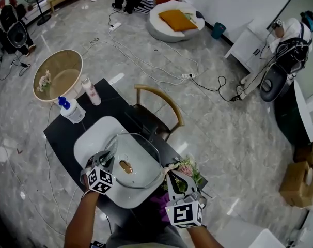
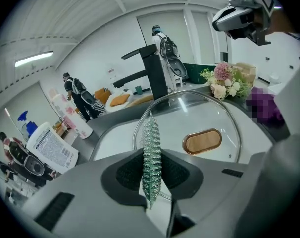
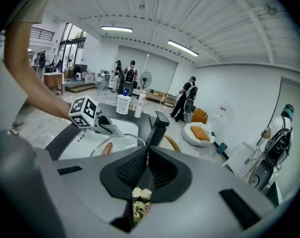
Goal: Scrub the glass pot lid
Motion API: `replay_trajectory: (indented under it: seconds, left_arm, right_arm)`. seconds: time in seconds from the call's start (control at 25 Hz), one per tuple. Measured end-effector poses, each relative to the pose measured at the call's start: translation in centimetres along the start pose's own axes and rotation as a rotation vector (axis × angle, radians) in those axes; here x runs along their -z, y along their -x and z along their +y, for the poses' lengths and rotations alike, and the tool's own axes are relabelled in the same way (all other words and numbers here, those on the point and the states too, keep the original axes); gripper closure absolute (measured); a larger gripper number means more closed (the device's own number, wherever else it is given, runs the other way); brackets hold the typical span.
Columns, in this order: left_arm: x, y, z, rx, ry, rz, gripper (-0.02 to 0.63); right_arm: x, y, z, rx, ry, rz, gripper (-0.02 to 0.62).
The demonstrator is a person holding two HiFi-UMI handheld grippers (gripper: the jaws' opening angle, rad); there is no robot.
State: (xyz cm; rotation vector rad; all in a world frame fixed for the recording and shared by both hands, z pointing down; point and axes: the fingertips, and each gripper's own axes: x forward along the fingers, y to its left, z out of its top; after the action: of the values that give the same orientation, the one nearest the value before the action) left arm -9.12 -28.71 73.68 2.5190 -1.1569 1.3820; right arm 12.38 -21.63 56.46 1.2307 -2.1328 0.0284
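The glass pot lid with a copper-brown knob lies in the white sink on the black table. My left gripper is at the lid's left rim, shut on a silvery-green mesh scrubber that stands edge-on between the jaws above the lid. My right gripper is at the lid's right edge with its jaws closed on the thin rim. In the right gripper view the lid runs into the right gripper, and the left gripper holds the scrubber over it.
A black faucet rises behind the sink. A soap pump bottle and a pink bottle stand at the table's far left. A flower bunch sits by the right gripper. A wooden chair stands behind the table.
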Motion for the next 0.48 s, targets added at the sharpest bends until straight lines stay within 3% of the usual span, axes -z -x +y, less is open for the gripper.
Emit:
replay_trajectory:
  seconds: [0.48]
  left_arm:
    - [3.6,2.3,-3.8,0.034,0.067,0.084,0.518]
  right_arm:
    - [-1.0,-0.5,2.5,-0.04,0.011,-0.012,0.568]
